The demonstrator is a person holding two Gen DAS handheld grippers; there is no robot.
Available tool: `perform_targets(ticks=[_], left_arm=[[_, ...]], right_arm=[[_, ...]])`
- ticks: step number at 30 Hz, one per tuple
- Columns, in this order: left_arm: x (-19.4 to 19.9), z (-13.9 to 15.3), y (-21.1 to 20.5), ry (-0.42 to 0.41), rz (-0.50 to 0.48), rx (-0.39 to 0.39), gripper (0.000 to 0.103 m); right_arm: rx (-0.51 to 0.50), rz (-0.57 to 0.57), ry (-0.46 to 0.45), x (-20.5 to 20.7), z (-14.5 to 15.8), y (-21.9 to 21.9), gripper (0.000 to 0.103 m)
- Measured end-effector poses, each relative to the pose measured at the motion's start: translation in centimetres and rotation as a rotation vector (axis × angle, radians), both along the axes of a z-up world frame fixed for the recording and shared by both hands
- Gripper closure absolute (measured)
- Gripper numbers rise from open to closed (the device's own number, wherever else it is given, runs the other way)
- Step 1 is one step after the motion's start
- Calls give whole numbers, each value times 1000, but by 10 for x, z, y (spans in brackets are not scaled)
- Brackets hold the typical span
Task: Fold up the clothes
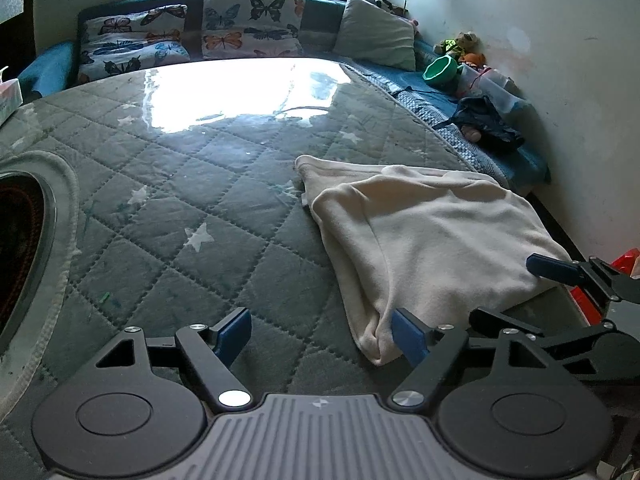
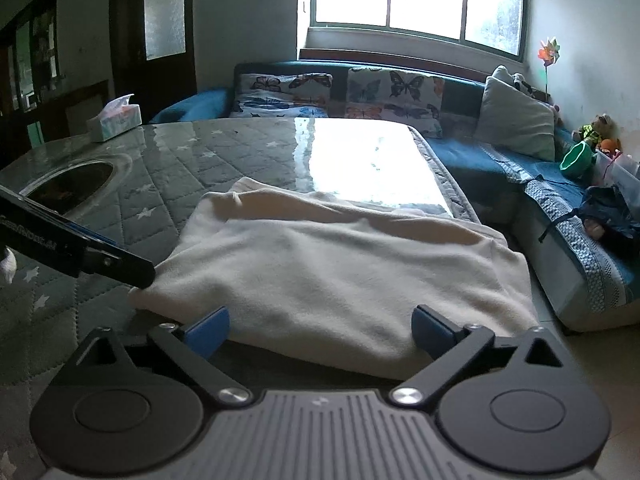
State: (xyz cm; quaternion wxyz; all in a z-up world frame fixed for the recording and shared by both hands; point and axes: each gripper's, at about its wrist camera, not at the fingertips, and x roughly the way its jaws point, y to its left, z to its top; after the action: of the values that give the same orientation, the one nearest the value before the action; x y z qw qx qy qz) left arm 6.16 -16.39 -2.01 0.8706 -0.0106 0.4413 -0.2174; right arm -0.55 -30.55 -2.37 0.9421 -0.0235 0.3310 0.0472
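Observation:
A cream garment [image 1: 432, 232] lies folded over on the quilted table cover [image 1: 192, 200], at the table's right side; it also shows in the right wrist view [image 2: 332, 268]. My left gripper [image 1: 322, 334] is open and empty, low over the table, its right finger beside the garment's near left corner. My right gripper [image 2: 320, 330] is open and empty, its fingers either side of the garment's near edge. The right gripper shows at the right of the left wrist view [image 1: 560, 270], and the left gripper's finger shows at the left of the right wrist view [image 2: 120, 266].
A dark round opening [image 1: 20, 248] is set in the table at the left. A tissue box [image 2: 116, 118] stands at the far left corner. A blue sofa [image 2: 520, 168] with butterfly cushions [image 1: 252, 26], a green bowl [image 1: 440, 70] and toys runs behind and to the right.

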Motion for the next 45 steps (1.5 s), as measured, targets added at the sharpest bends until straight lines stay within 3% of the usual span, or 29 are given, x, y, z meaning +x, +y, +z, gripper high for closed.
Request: perform_targets(ticks=[27, 45], left_arm=[[-18, 3, 5, -29, 9, 6, 5], [-32, 5, 0, -67, 5, 35, 2]], right_arm=[[-27, -28, -52, -1, -16, 8, 0], [7, -73, -38, -12, -4, 9, 0]])
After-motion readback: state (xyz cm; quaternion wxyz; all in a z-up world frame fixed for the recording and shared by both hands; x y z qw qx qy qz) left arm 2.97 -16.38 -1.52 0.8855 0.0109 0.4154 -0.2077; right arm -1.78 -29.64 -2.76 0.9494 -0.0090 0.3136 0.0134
